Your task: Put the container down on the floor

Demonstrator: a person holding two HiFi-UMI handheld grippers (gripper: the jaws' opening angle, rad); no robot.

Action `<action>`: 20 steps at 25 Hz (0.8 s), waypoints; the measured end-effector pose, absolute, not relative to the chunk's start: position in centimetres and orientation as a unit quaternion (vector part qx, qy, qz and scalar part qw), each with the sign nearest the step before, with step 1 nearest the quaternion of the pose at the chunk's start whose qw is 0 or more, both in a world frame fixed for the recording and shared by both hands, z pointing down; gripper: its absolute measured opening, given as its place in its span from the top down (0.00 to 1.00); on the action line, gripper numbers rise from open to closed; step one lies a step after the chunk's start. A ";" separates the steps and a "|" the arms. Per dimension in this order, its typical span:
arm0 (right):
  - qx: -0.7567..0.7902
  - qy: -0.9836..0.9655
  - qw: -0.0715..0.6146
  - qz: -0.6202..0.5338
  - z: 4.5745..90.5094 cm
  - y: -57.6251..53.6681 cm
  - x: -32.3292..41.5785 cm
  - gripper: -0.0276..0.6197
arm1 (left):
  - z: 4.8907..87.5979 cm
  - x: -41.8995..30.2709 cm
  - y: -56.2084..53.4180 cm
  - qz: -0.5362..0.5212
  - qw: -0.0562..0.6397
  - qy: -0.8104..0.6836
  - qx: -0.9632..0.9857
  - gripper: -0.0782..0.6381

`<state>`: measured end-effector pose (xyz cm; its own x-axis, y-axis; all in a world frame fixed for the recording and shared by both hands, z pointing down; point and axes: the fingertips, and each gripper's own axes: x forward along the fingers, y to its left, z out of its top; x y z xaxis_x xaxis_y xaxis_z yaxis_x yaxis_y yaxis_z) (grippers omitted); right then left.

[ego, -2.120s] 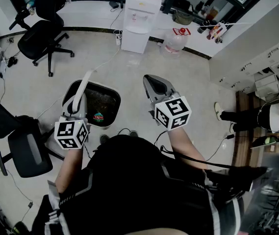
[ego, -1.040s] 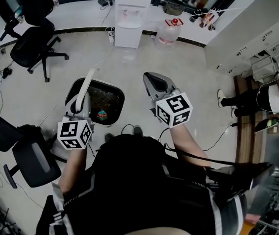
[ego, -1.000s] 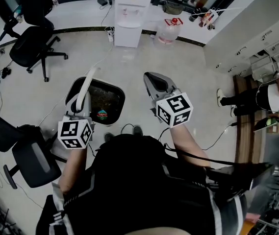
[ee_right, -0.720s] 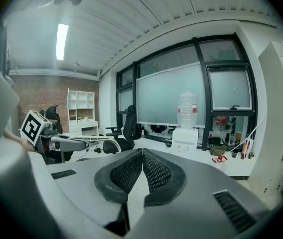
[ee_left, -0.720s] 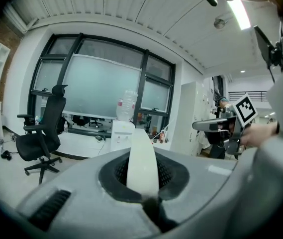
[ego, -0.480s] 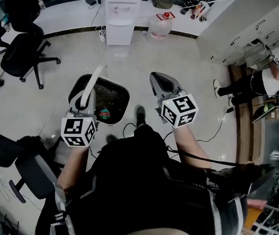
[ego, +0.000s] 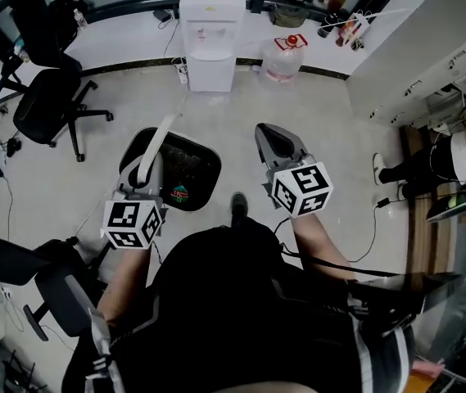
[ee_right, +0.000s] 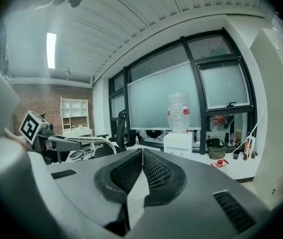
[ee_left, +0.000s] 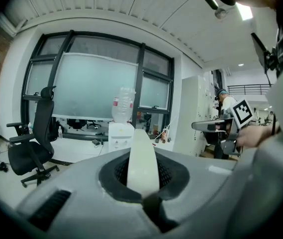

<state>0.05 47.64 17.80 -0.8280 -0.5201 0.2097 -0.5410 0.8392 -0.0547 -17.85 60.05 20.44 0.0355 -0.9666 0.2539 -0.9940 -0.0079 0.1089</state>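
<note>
The container (ego: 185, 173) is a dark bin with a pale rim and a long white handle (ego: 160, 136). It hangs from that handle over the light floor, in front of my body. My left gripper (ego: 141, 170) is shut on the handle. In the left gripper view the white handle (ee_left: 142, 158) runs as a strip up between the pads. My right gripper (ego: 272, 136) is to the right of the bin, apart from it and shut on nothing. In the right gripper view its pads (ee_right: 152, 171) meet along a thin line.
A white water dispenser (ego: 210, 35) and a water jug (ego: 286, 57) stand ahead by the far wall. Office chairs stand at the left (ego: 48, 97) and near left (ego: 52, 278). Cables lie on the floor. Cabinets and a person (ego: 462, 150) are at the right.
The whole view has shifted as I walk, and a shoe has come into view by the bin. The bin still hangs from the left gripper. Both grippers stay shut.
</note>
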 end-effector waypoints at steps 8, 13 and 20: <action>0.261 -0.961 0.069 0.059 17.6 38.6 1.6 0.94 | 19.8 -16.0 51.8 0.060 0.123 -0.696 0.705 0.88; 0.269 -0.958 0.072 0.075 18.4 33.9 4.2 0.94 | 20.1 -14.1 46.8 0.056 0.135 -0.697 0.703 0.88; 0.278 -0.955 0.080 0.070 18.1 28.3 7.7 0.94 | 19.7 -12.0 41.3 0.045 0.146 -0.696 0.702 0.88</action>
<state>7.69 28.29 18.08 -0.8323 -0.5205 0.1908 -0.5427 0.8352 -0.0889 -12.01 41.35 19.71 0.0282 -0.9634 0.2666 -0.9899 0.0102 0.1417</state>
